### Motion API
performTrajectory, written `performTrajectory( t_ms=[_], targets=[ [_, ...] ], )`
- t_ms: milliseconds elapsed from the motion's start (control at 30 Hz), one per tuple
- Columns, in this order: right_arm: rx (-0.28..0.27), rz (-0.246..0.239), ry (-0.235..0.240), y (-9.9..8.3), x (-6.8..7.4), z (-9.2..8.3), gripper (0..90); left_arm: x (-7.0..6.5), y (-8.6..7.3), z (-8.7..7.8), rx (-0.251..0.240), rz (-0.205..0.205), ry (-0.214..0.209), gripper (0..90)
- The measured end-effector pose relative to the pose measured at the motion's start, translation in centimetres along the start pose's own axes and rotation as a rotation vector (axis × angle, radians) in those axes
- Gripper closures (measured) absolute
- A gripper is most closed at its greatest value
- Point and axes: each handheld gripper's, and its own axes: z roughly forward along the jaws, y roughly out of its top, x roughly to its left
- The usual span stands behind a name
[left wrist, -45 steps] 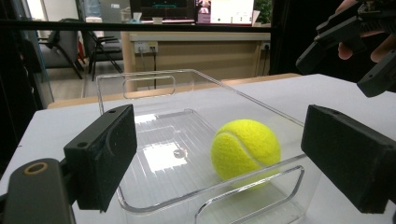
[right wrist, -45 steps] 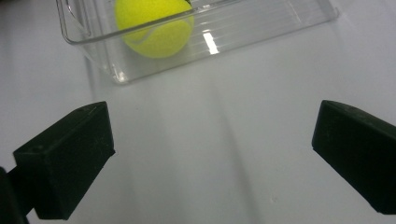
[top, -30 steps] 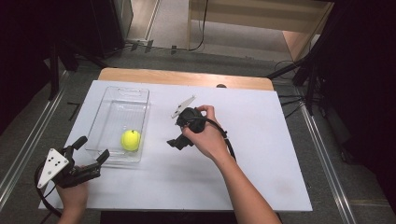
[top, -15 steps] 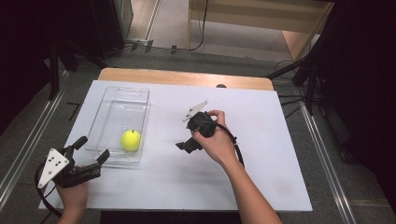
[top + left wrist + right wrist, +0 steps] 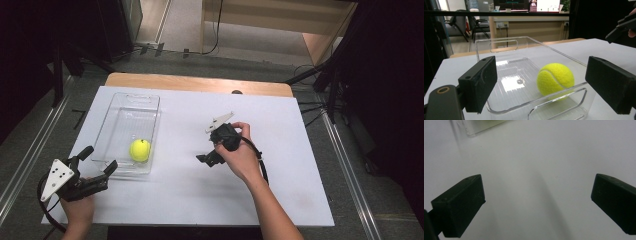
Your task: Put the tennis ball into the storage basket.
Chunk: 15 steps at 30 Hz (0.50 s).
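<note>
The high view is looking steeply down on the white table [image 5: 300, 200], while the left gripper view is facing low and close into the clear tray [image 5: 506, 41] and the right gripper view is staring down at bare tabletop beside a corner of that tray.

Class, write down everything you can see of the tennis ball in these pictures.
The tennis ball is bright yellow-green and fuzzy, with a pale curved seam across its felt. It looks round and whole. It rests on the floor of the clear plastic tray, toward the end nearest the person, close to the tray's handle cut-out. Nothing grips it: the left gripper sits just outside that end, jaws apart.
</note>
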Motion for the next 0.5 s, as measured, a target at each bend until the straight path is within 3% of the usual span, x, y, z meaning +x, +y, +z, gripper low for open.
performTrajectory(
  t_ms=[500],
  targets=[
    [-0.06,0.048,-0.021,-2.9,-0.5,-1.1,0.0,0.0,0.0,0.0,0.003,0.0,0.004,11.1]
  ],
)
